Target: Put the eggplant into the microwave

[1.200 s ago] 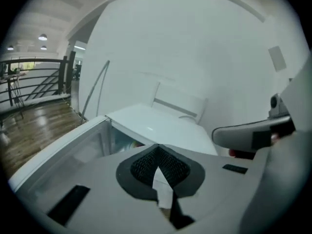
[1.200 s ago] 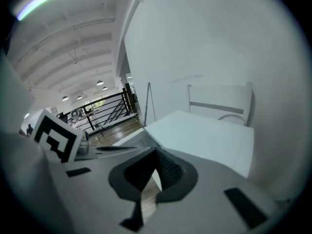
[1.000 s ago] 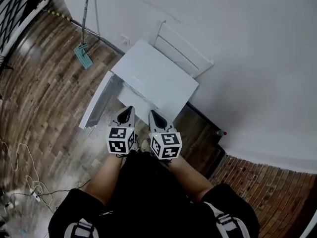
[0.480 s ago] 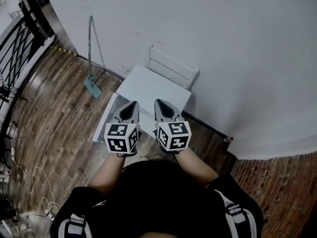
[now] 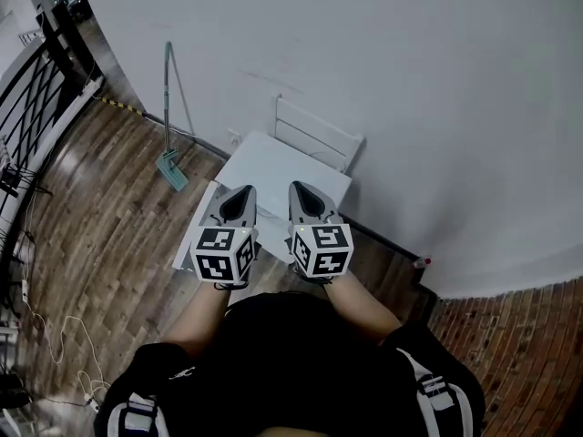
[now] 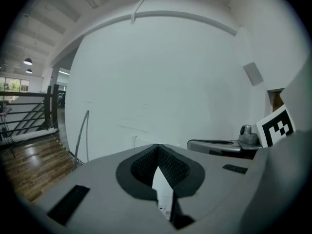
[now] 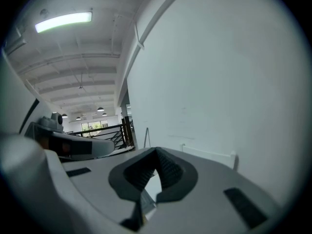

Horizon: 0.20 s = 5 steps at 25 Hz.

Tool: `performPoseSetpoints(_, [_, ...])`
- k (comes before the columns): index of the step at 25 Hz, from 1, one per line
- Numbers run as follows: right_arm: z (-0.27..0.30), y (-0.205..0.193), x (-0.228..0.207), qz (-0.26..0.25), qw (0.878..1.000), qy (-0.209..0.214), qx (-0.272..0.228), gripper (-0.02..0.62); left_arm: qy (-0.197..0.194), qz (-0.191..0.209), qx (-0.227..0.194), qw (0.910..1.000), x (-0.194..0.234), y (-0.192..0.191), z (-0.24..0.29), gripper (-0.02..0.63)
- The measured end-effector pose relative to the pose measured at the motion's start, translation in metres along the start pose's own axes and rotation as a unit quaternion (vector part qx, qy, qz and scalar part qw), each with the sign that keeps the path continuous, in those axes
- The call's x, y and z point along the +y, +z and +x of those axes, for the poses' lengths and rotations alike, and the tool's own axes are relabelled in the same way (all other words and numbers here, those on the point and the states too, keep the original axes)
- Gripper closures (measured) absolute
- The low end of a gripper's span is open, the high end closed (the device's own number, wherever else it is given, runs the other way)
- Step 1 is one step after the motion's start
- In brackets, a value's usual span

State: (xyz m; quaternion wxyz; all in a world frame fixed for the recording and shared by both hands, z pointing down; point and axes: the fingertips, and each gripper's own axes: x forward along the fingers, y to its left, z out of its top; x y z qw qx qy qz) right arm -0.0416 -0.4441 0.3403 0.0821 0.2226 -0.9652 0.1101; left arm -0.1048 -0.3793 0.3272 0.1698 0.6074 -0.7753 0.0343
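No eggplant shows in any view. In the head view the white microwave [image 5: 282, 167] stands low by the white wall, and its open door [image 5: 202, 209] swings out to the left. My left gripper [image 5: 244, 192] and right gripper [image 5: 301, 189] are held side by side above its front, both pointing toward the wall. In the left gripper view the left gripper [image 6: 157, 146] is shut and holds nothing. The right gripper [image 7: 156, 150] is likewise shut and bare. Each gripper view catches the other gripper at its edge.
A white slatted rack [image 5: 319, 135] leans on the wall behind the microwave. A mop [image 5: 170, 167] stands to the left, with a black railing [image 5: 36, 89] beyond it. Cables [image 5: 27, 317] lie on the wood floor. A small red-capped object [image 5: 424, 262] sits by the wall at right.
Both grippers have risen together, staying shut and empty. The microwave now looks smaller and farther below, and more of the wall and floor is in view.
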Motion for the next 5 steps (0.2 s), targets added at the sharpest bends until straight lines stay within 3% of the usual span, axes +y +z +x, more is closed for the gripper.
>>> performPoseSetpoints(5, [0.005, 0.0086, 0.0002, -0.029, 0.999, -0.005, -0.014, 0.591, -0.003, 0.005, -0.002, 1.0, 0.0005, 0.0029, 0.0064, 0.607])
